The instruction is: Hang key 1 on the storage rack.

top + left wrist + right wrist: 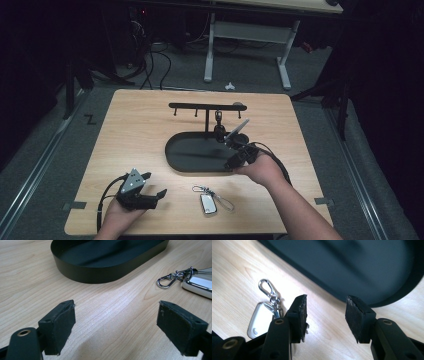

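Note:
A silver key fob (pixel 208 204) with a carabiner and a wire loop lies on the wooden table (pixel 135 130), near its front edge. My left gripper (pixel 156 184) rests low at the front left, open and empty, pointing right toward the fob. In the left gripper view the open gripper (pixel 116 312) frames bare wood, with the fob (pixel 197 283) at the right. My right gripper (pixel 231 164) hovers by the front rim of the black oval tray (pixel 175 155), open. In the right gripper view, the open gripper (pixel 325 302) has only wood between its pads; the fob (pixel 260 318) lies left.
A black hook stand (pixel 206 106) rises from the tray's far side, with a dark key-like item (pixel 218 120) hanging on it. The tray wall (pixel 100 270) stands ahead of my left gripper. Beyond the table are a desk frame (pixel 247 30) and cables on the floor.

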The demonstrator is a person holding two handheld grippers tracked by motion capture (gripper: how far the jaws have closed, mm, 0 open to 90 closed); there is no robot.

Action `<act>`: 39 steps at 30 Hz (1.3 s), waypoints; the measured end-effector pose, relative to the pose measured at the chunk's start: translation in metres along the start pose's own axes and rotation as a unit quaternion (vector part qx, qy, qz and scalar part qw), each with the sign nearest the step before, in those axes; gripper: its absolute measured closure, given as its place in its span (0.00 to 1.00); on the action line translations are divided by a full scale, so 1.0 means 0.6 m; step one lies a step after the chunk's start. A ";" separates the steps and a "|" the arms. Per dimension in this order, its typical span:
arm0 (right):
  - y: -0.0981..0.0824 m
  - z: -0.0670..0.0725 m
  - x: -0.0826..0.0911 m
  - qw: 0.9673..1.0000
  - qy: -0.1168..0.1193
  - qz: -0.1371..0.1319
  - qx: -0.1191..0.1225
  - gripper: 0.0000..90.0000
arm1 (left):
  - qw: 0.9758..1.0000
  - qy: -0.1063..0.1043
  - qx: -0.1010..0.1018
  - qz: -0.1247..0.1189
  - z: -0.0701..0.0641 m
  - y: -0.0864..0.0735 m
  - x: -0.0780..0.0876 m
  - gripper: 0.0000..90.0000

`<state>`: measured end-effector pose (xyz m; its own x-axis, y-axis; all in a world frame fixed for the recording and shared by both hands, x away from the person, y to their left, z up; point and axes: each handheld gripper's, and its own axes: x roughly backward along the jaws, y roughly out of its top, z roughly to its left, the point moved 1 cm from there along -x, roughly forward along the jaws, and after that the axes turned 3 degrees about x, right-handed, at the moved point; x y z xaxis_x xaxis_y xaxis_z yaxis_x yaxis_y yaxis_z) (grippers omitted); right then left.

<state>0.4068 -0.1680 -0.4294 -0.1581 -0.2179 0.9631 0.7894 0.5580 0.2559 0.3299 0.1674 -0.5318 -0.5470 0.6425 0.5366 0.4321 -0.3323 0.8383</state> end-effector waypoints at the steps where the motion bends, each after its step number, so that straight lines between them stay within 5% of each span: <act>1: -0.006 0.004 -0.006 1.000 0.001 0.001 -0.003 0.58 | 1.000 0.000 -0.001 0.000 0.000 0.000 0.000 0.17; 15: -0.040 0.039 -0.056 0.999 -0.006 0.016 0.027 0.49 | 1.000 0.000 -0.004 0.005 -0.003 0.000 -0.002 0.18; 28: -0.010 0.100 -0.094 0.998 0.012 0.016 0.051 0.51 | 1.000 0.000 -0.007 0.006 -0.002 0.000 -0.002 0.18; 39: 0.000 0.124 -0.123 0.997 0.011 0.029 0.072 0.60 | 1.000 0.000 -0.007 0.007 -0.001 0.000 -0.002 0.17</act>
<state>0.3744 -0.0921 -0.4943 -0.0994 -0.1985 0.9751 0.7027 0.6798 0.2100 0.3303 0.1662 -0.5326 -0.5410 0.6378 0.5482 0.4302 -0.3502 0.8320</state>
